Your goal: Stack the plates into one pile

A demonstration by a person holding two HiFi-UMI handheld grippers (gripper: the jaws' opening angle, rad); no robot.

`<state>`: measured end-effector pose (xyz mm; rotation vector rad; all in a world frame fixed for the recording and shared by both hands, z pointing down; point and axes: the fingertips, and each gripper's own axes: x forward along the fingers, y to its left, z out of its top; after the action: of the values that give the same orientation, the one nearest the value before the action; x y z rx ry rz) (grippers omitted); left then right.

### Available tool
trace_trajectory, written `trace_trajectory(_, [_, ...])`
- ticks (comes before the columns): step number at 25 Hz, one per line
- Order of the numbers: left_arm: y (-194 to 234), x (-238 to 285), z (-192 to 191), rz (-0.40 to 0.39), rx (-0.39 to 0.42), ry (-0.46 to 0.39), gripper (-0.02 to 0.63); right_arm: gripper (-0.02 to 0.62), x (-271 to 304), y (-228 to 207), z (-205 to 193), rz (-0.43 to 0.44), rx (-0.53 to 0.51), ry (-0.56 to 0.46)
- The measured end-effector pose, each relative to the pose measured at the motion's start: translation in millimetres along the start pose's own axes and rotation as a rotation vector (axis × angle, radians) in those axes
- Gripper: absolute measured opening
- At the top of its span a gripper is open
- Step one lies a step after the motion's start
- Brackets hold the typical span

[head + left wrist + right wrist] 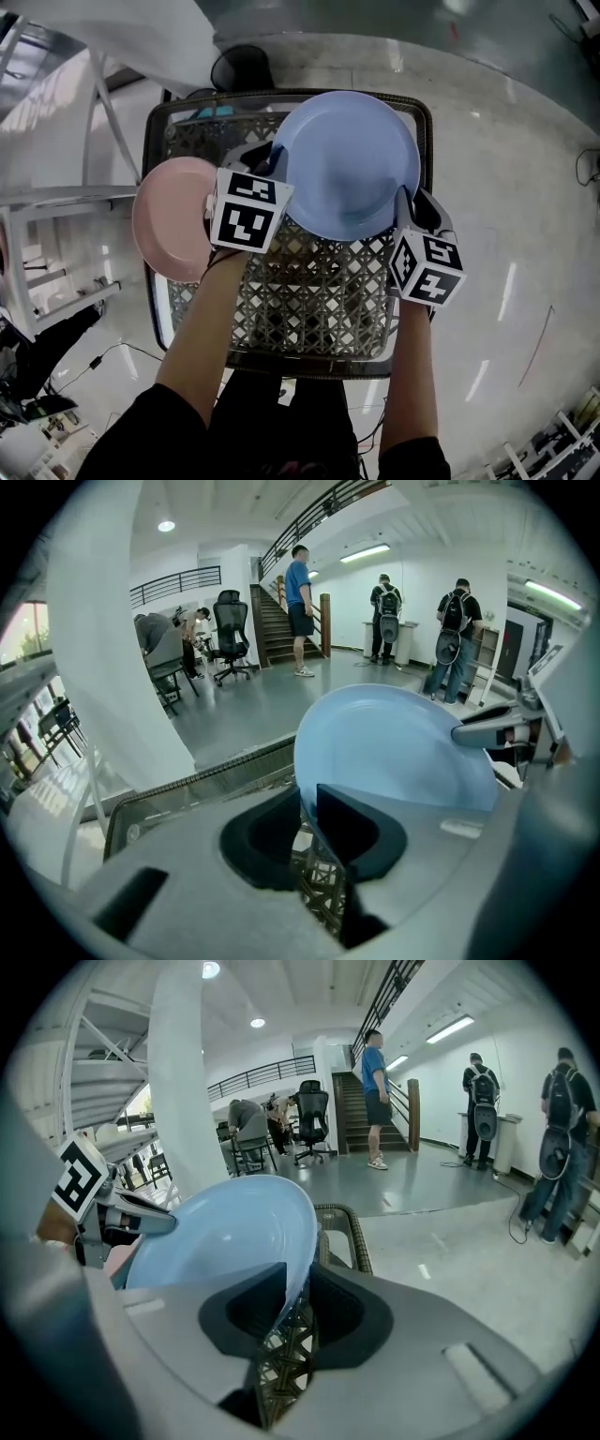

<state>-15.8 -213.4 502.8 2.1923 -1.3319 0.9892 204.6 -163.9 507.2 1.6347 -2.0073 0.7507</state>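
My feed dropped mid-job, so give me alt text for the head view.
Seen from above, one blue plate is clamped by opposite rims, the left gripper on its left edge and the right gripper on its right, over a woven table. A pink plate lies at the table's left edge, partly behind the left gripper's marker cube.

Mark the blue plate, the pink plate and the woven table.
blue plate (349,164): head view, middle of its dish.
pink plate (167,225): head view, its bare inner surface.
woven table (309,305): head view, bare lattice of its top.
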Motion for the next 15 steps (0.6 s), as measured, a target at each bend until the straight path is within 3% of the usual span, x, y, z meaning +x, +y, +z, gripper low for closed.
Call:
trace_trajectory(7, [-2.8,-29.4,19.2,0.054,-0.008,-0.043,0.054,0.089,-17.7,1.3,20.8,0.038,-0.015,-0.048])
trace_trajectory(15, [54.2,-75.9,-7.1,0.149,-0.089,-0.052,0.051,0.086,-9.6,71.2,37.6,0.142,-0.061,-0.059])
